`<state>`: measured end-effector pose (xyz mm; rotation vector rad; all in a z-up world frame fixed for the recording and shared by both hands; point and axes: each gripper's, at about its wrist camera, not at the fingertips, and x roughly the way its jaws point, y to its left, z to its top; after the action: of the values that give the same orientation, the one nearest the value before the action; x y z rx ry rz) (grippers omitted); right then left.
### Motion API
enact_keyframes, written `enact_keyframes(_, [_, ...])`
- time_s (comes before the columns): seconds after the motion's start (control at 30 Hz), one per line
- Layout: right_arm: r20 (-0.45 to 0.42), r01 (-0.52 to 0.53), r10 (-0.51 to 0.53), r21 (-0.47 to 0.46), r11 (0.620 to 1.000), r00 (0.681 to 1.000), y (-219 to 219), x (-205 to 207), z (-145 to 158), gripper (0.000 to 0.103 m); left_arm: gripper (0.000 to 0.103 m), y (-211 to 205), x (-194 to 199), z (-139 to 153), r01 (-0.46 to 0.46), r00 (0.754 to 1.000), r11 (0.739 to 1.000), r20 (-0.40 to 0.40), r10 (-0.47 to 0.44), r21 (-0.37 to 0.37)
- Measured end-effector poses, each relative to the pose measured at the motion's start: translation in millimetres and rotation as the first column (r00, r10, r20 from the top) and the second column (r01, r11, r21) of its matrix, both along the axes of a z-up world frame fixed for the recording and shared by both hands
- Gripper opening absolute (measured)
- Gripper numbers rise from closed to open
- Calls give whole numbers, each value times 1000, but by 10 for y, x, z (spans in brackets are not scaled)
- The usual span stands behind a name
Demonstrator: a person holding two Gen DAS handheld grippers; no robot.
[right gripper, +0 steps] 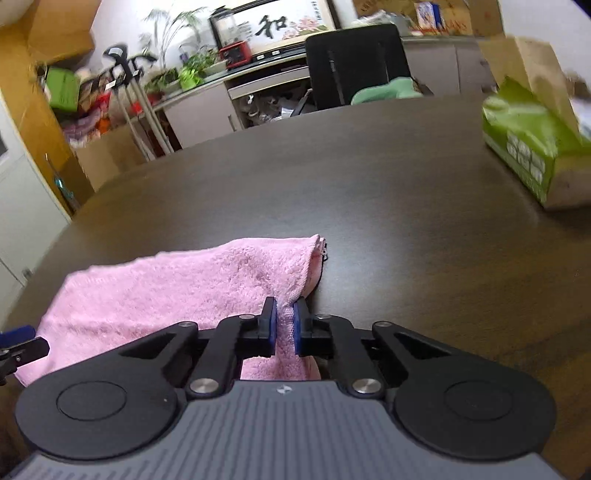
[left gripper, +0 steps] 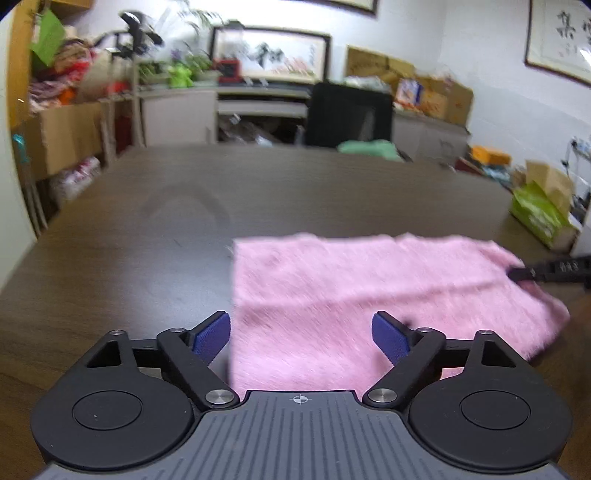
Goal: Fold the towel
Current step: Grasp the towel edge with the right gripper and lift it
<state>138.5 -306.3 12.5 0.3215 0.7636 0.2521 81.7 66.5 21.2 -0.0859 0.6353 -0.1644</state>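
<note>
Pinching the pink towel [right gripper: 207,280], right gripper [right gripper: 284,325]; left gripper [left gripper: 301,334] agape; scroll [right gripper: 273,26] reads 和.

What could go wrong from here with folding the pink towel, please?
1. The right hand-held gripper pinches only a narrow bit of the towel near its edge; it might slip out when lifted.
2. The left hand-held gripper is open over the towel's near edge, so lifting now could drag it crooked.

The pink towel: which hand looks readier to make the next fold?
Probably the right. Its tongs are already shut on the pink towel at its edge, while the left tongs stand open over it, gripping nothing.
</note>
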Motion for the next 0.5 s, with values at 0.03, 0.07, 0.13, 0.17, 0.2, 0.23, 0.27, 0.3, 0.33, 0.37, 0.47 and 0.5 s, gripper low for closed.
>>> enact_keyframes(0.03, [4, 7, -8, 23, 1000, 1000, -42, -12, 8, 9, 90, 49, -1, 26, -9, 1000, 1000, 3, 9, -16])
enact_keyframes(0.07, [9, 15, -16, 42, 999, 1000, -77, -26, 22, 9, 90, 114, 4, 48, -15, 1000, 999, 0, 15, -39])
enact_keyframes(0.13, [26, 23, -25, 74, 997, 999, -138, -65, 59, 8, 91, 184, 14, 59, 0, 1000, 998, -6, -1, -58])
enact_keyframes(0.17, [34, 28, -31, 91, 995, 999, -180, -93, 81, 9, 91, 195, 18, 47, 22, 1000, 998, -9, -22, -54])
enact_keyframes(0.2, [42, 33, -37, 108, 994, 998, -227, -125, 105, 8, 91, 185, 20, 23, 32, 999, 999, -14, -33, -42])
enact_keyframes(0.23, [48, 38, -44, 112, 993, 998, -254, -149, 123, 8, 91, 174, 23, -3, 42, 999, 999, -19, -43, -28])
enact_keyframes(0.27, [53, 44, -50, 109, 993, 997, -272, -170, 138, 9, 91, 144, 24, -38, 55, 998, 998, -24, -55, -9])
enact_keyframes(0.3, [59, 51, -57, 109, 993, 997, -305, -195, 161, 9, 90, 110, 23, -64, 69, 997, 998, -30, -69, 6])
enact_keyframes(0.33, [63, 58, -65, 112, 992, 996, -336, -214, 182, 9, 90, 76, 23, -89, 84, 996, 996, -35, -83, 19])
enact_keyframes(0.37, [66, 64, -72, 116, 991, 995, -366, -229, 202, 9, 90, 41, 22, -115, 99, 994, 995, -40, -97, 33])
enact_keyframes(0.47, [71, 76, -87, 134, 988, 994, -440, -271, 259, 9, 88, -75, 7, -179, 138, 989, 987, -56, -134, 76])
enact_keyframes(0.5, [72, 73, -83, 138, 988, 994, -450, -280, 276, 9, 88, -138, -9, -210, 153, 987, 983, -61, -147, 103])
